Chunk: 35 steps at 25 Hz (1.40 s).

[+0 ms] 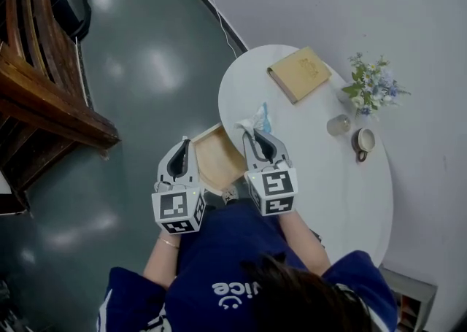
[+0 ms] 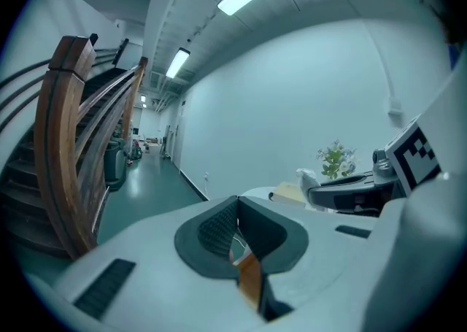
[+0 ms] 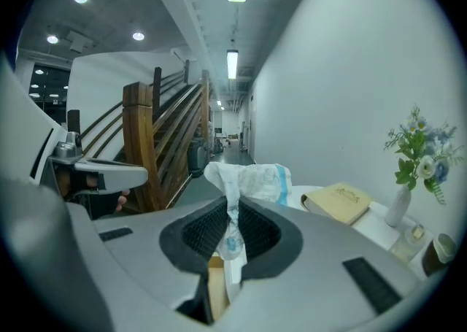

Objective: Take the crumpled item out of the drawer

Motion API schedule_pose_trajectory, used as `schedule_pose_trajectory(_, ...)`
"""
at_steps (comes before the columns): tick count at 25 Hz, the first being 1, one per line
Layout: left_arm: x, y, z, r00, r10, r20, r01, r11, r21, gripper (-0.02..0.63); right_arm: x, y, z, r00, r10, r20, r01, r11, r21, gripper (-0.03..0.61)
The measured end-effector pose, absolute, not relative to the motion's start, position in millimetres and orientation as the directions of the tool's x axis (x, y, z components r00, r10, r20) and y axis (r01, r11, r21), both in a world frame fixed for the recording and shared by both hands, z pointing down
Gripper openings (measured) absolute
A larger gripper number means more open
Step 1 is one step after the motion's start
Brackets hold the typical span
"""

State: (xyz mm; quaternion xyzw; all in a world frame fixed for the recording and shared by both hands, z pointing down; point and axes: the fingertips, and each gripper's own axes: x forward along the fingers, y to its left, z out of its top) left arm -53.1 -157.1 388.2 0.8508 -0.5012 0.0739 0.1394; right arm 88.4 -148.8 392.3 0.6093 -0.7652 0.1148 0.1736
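The right gripper (image 3: 232, 206) is clamped on the crumpled item (image 3: 252, 179), a white and blue wad that sticks up out of its jaws, above the far edge of the open wooden drawer (image 1: 214, 160). The left gripper (image 2: 237, 206) is alongside, with its jaws together and nothing between them. Further out, the round white desk (image 1: 328, 199) carries 1 book (image 1: 299, 74), 1 cup (image 1: 363, 141) and some flowers (image 1: 371, 88).

Two grippers are counted: one left gripper (image 1: 184, 142) and one right gripper (image 1: 252, 133). One crumpled item (image 1: 257, 117), one drawer (image 1: 216, 157) and one round bench (image 1: 343, 203) are shown. One book (image 1: 299, 74) at twelve o'clock, one vase of flowers (image 1: 371, 90), one glass (image 1: 338, 125) and one cup (image 1: 363, 141) are counted.
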Motion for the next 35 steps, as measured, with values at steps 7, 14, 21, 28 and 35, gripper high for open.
schedule_pose_trajectory(7, -48.2, -157.2, 352.3, 0.501, -0.846, 0.180, -0.864, -0.479, 0.155, 0.005, 96.6, -149.9, 357.8, -0.184, -0.936, 0.300, -0.979, 0.202, 0.031, 0.055)
schedule_pose_trajectory(14, -50.2, -156.6, 332.1, 0.495, -0.859, 0.128, -0.867, -0.481, 0.126, 0.005, 96.7, -147.0, 337.7, -0.187, -0.957, 0.221, -0.979, 0.201, 0.043, 0.055)
schedule_pose_trajectory(21, -59.1, -154.8, 322.9, 0.483, -0.869, 0.107, -0.875, -0.472, 0.112, 0.005, 93.9, -142.4, 322.7, -0.192, -0.967, 0.167, -0.979, 0.202, 0.042, 0.054)
schedule_pose_trajectory(28, -57.3, -148.0, 327.4, 0.492, -0.862, 0.122, -0.871, -0.484, 0.089, 0.005, 92.0, -136.2, 325.1, -0.179, -0.965, 0.190, -0.981, 0.189, 0.036, 0.054)
schedule_pose_trajectory(35, -54.3, -143.1, 328.1, 0.503, -0.856, 0.121, -0.864, -0.496, 0.086, 0.005, 85.8, -132.9, 321.5, -0.192, -0.966, 0.175, -0.975, 0.208, 0.076, 0.054)
